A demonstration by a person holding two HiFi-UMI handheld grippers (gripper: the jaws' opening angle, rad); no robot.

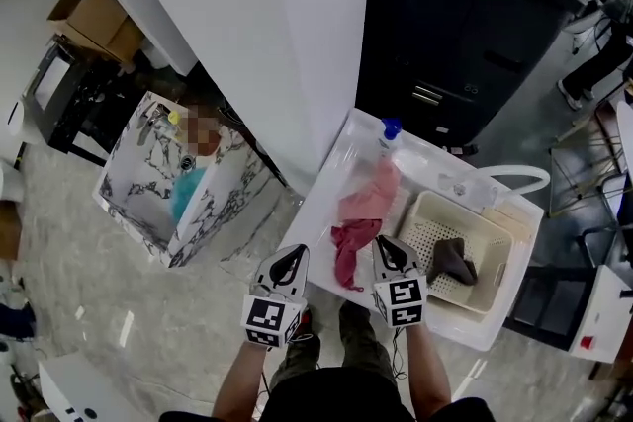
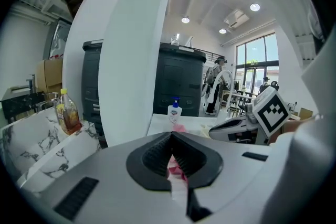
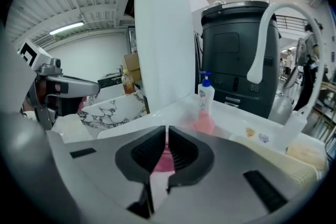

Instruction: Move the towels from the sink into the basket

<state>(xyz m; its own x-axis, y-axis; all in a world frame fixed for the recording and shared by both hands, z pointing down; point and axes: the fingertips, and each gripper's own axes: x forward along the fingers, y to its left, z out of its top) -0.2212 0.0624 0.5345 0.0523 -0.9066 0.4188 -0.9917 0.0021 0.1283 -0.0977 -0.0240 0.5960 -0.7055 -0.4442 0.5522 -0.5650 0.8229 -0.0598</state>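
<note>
While both grippers are being held at the near edge of the sink [image 1: 331,183], open floor is lying behind them and to the left. The sink's left edge is being crowded by a white pillar [image 1: 297,35], and a dark cabinet [image 1: 465,25] is standing behind the far edge. On that far edge a soap bottle [image 1: 389,135] with a blue pump is standing upright, and a white faucet [image 1: 514,175] is arching over the far-right corner, so the clearest room is being left above the basin and along its near edge. The pink towel [image 1: 361,212] is lying crumpled in the left part of the sink, stretching from just in front of the soap bottle towards the near edge. It is paler at its far end and a deeper red where its near end is bunched. A beige perforated basket [image 1: 435,237] is sitting in the right part of the sink, just beside the pink towel, and a dark grey-brown towel [image 1: 453,260] is lying bunched inside it. The left gripper [image 1: 294,250] is being held at the near-left corner, just left of the pink towel's near end, with its jaws pressed together on nothing. The right gripper [image 1: 388,244] is being held between the pink towel's near end and the basket, its jaws drawn almost together with only a thin slit between them and nothing gripped.
</note>
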